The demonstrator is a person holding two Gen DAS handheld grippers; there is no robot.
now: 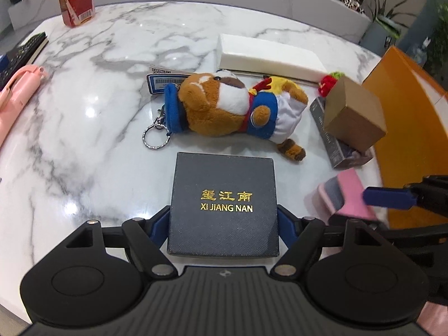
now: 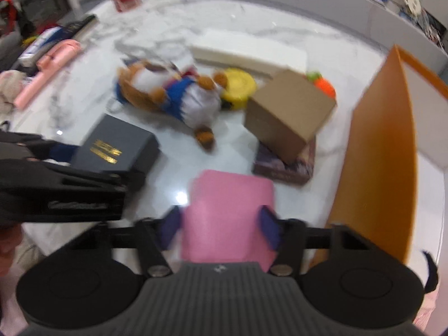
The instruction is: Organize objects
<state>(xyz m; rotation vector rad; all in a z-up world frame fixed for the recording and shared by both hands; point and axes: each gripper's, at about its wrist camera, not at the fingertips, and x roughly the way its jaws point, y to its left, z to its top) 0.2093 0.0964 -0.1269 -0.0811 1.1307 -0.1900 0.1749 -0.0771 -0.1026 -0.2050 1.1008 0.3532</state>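
- Blue-padded fingers of your left gripper (image 1: 223, 225) stand at either flank of the dark gift box (image 1: 224, 204); they look pressed to its sides, so read this as a grip on the box, which sits low over the marble worktop (image 1: 84, 106).
- Blue pads of your right gripper (image 2: 221, 228) bracket the pink box (image 2: 229, 210). Blur hides the contact; whether they already pinch it cannot be told. The pink box lies at the worktop's near edge, just beside the orange bin (image 2: 380, 151).
- Step in hand, as judged: securing one box per hand before sorting them. Keep each box centred between its fingers, confirm both pads bear evenly before lifting, and raise straight up so neither box skews.
- Mind the crossing: your left gripper shows at the left of the right view, near the dark box, so separate the hands before swinging toward the bin.
- Beyond the fingers lie a plush bear keyring (image 1: 232, 106), a white slab (image 1: 268, 56), and a brown carton (image 1: 355, 114) tilted on a dark flat box (image 1: 330, 137).
- Legible writing: gold characters over "XI JIANG NAN" on the dark lid. A barcoded tag (image 1: 165, 79) by the bear is too small to read.
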